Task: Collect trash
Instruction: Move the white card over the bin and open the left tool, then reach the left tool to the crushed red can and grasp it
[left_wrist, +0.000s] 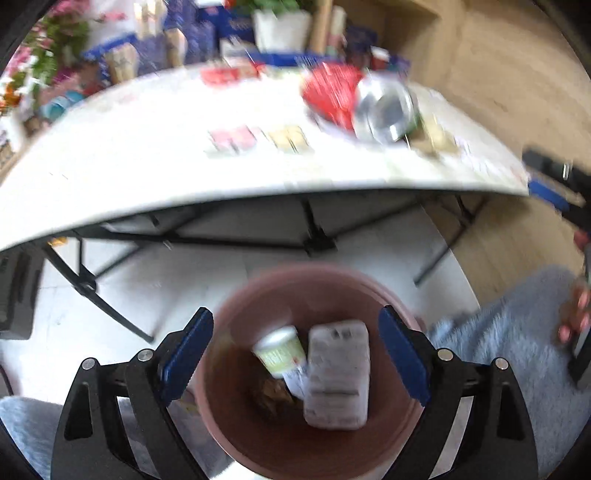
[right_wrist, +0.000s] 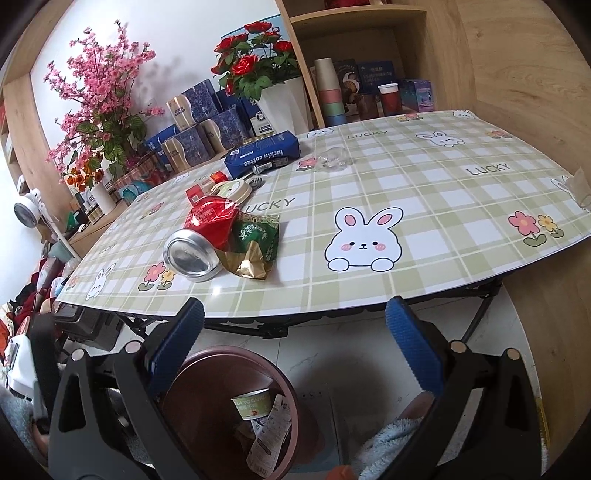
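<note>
The left wrist view is blurred. My left gripper (left_wrist: 295, 314) is open above a brown round bin (left_wrist: 229, 406) on the floor. Inside the bin's mouth are a white packet (left_wrist: 338, 373), a yoghurt cup (left_wrist: 282, 350) and other scraps; neither pad touches the packet. My right gripper (right_wrist: 294, 306) stands open and empty at the table's near edge, with the bin (right_wrist: 221, 354) and yoghurt cup (right_wrist: 253, 404) below it. On the table (right_wrist: 443, 192) lie a crushed silver can (right_wrist: 192, 254), a red wrapper (right_wrist: 210, 221), a green wrapper (right_wrist: 258, 236) and a gold wrapper (right_wrist: 247, 266).
Further back on the table are a blue coffee box (right_wrist: 262, 153), a crumpled clear plastic piece (right_wrist: 332, 158) and a round lid (right_wrist: 232, 190). Boxes and flower pots stand behind. A tissue (right_wrist: 580, 188) sits at the right edge. Folding table legs (right_wrist: 266, 328) cross behind the bin.
</note>
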